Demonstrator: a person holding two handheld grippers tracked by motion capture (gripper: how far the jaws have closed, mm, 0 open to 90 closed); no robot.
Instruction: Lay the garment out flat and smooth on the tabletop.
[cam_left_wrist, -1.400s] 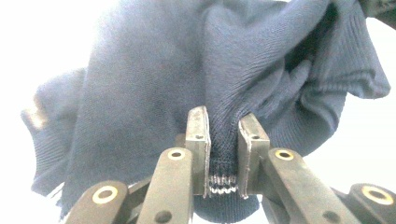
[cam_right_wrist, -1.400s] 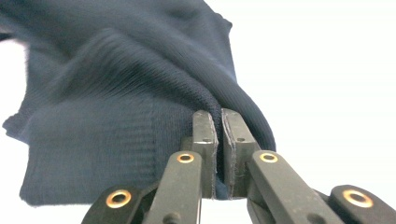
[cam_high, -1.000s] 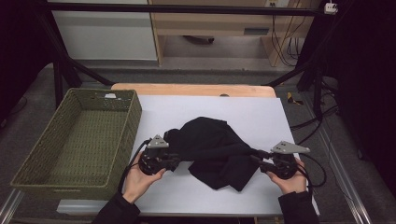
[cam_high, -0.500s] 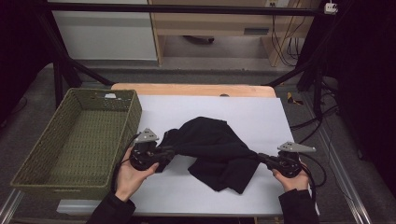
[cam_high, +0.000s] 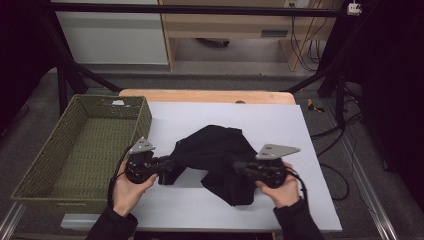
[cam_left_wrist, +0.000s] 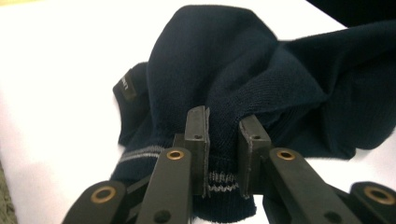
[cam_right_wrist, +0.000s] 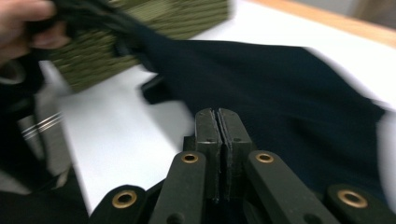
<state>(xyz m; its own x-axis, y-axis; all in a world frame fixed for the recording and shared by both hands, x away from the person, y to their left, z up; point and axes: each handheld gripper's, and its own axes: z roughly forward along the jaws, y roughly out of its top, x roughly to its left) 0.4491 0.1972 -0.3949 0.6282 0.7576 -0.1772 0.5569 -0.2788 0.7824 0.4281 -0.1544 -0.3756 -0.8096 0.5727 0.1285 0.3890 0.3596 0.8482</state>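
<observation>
Dark garment (cam_high: 220, 155): crumpled, frame centre, on white tabletop (cam_high: 280, 125). Left claw (cam_left_wrist: 223, 140): narrow, clamping striped hem fold. Right claw (cam_right_wrist: 219, 135): jaws pressed together, garment edge apparently pinched. Green basket (cam_high: 75, 145): frame left.

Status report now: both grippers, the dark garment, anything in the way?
Left gripper shut on dark garment, at striped hem. Right gripper jaws pressed together, garment edge appears pinched. Basket at left, apart. Nothing in the way.

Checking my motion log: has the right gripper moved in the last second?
Yes. In the high view the right gripper has moved left, away from the table's right edge, toward the basket, over the dark garment.
</observation>
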